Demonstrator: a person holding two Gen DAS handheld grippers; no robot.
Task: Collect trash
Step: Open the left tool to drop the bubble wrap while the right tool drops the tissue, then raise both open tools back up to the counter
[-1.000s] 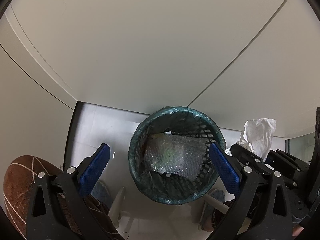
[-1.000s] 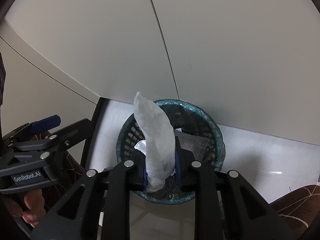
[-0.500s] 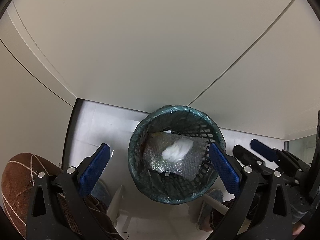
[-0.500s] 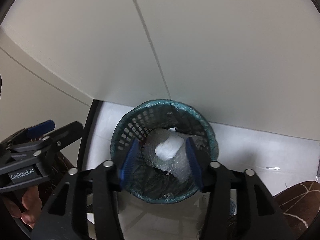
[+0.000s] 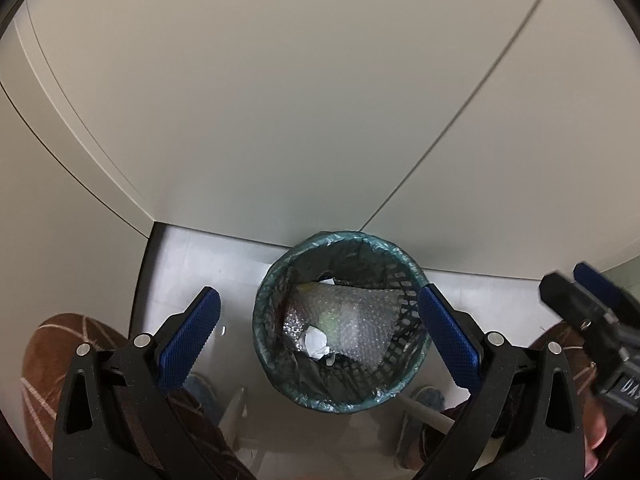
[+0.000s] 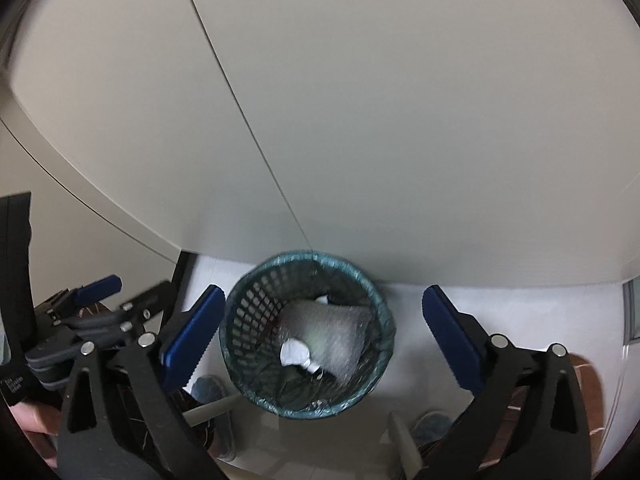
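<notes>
since right gripper (image 6: 322,320) let go, tissue (image 5: 316,343) lies in bin (image 5: 280,276).

Pale beige wall panels (image 5: 280,100) are filling the upper field from nine through three o'clock, a thin dark seam (image 5: 472,120) running diagonally between them. A glossy white tiled floor (image 6: 404,300) is spreading below toward six o'clock, catching soft diffuse light. A glass pane (image 6: 631,308) is edging in at three o'clock.
</notes>
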